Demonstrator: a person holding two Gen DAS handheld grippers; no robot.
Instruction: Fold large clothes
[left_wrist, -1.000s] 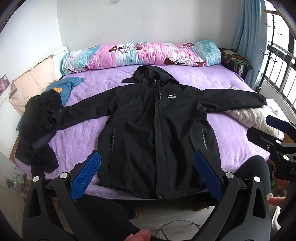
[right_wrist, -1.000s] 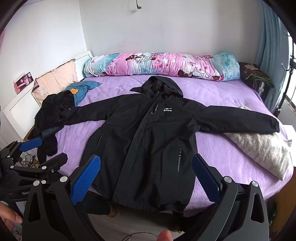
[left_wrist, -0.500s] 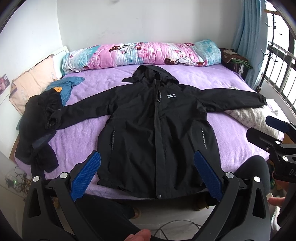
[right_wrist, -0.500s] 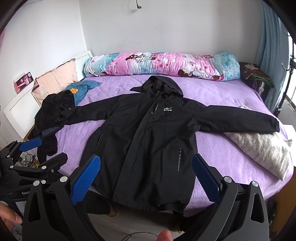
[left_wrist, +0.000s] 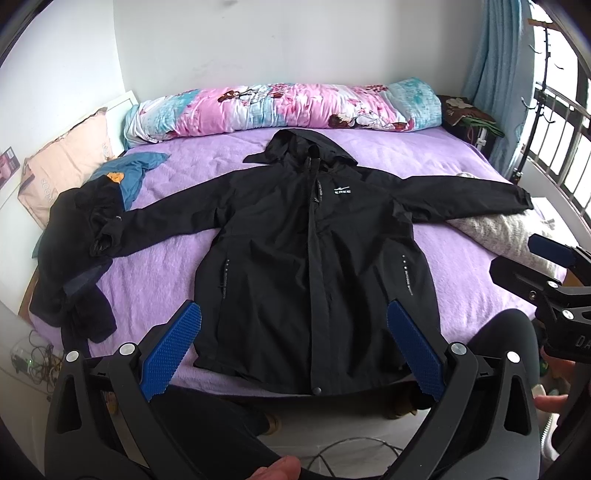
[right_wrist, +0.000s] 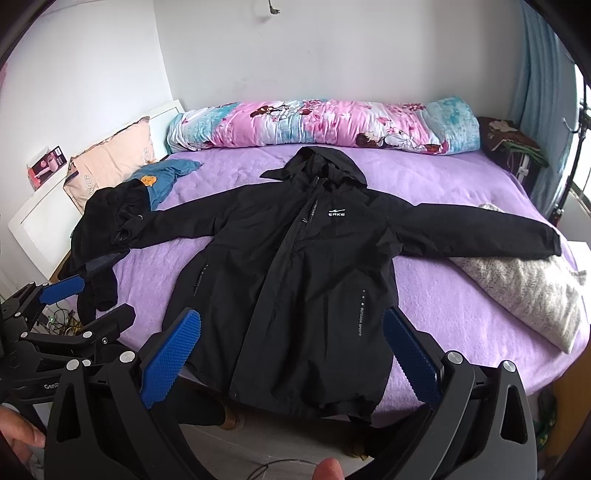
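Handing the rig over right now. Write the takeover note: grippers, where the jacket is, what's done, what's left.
Left gripper: open, empty, hovering off the bed's near edge.
Right gripper: open, empty, beside it.
Black jacket: spread flat, front up, on the purple bed, sleeves out, hem at the near edge. Left sleeve end lies against the dark clothes pile; right cuff rests on the grey knit.
Done: laid out.
Left: every fold.
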